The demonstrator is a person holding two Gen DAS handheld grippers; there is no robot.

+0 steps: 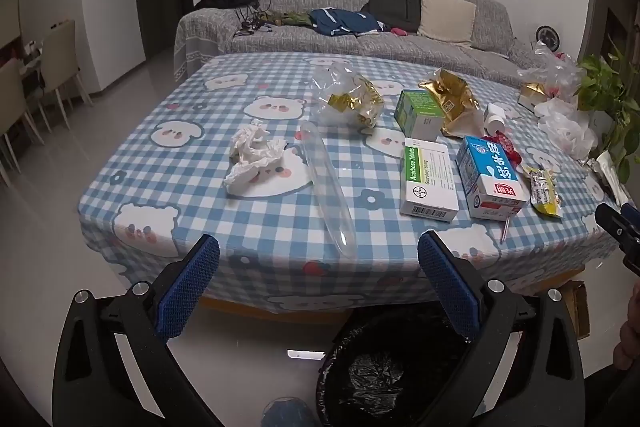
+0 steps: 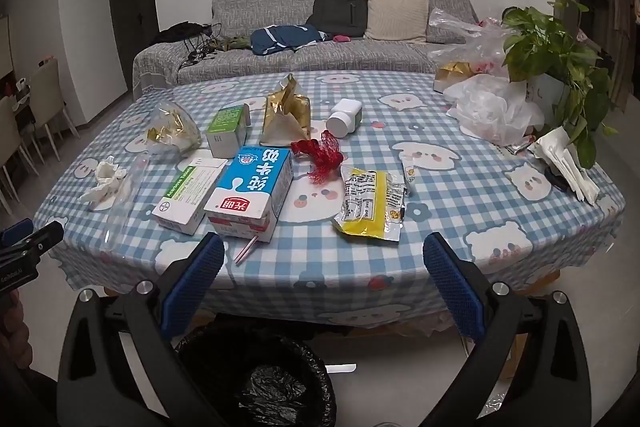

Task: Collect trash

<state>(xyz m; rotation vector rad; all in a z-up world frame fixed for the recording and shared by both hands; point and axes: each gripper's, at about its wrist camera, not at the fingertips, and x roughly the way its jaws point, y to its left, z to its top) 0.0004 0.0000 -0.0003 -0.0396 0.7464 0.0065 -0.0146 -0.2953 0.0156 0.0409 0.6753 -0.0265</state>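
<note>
Nearest, below the surface edge, a bin lined with a black bag [image 2: 256, 379] is seen at 6 o'clock in both views; only crumpled black liner can be made out inside it. The left gripper [image 1: 319, 263] and the right gripper [image 2: 324, 263] are held before the edge with fingers spread wide and nothing between them.

On the checked surface [image 1: 280, 219] the trash is spread. Only the left view shows the whole of a long clear plastic tube [image 1: 326, 183] at 12 o'clock, with crumpled tissue [image 1: 254, 157] at 11 o'clock. Only the right view shows plainly the yellow snack wrapper [image 2: 370, 205] at 1 o'clock, the red net [image 2: 320, 155] behind it, and the white bottle [image 2: 345, 119] lying on its side.

Three cartons are counted: a blue milk carton [image 2: 252, 191] with a straw, a white tablet box [image 2: 188, 193] touching its left side, and a green box [image 2: 228, 131] farther back. One gold foil bag [image 2: 286, 115] stands beside the green box. A clear bag [image 1: 344, 99] holds gold wrappers.

At the far right, a potted plant [image 2: 556, 67] and loose plastic bags [image 2: 492, 111] are seen.
</note>
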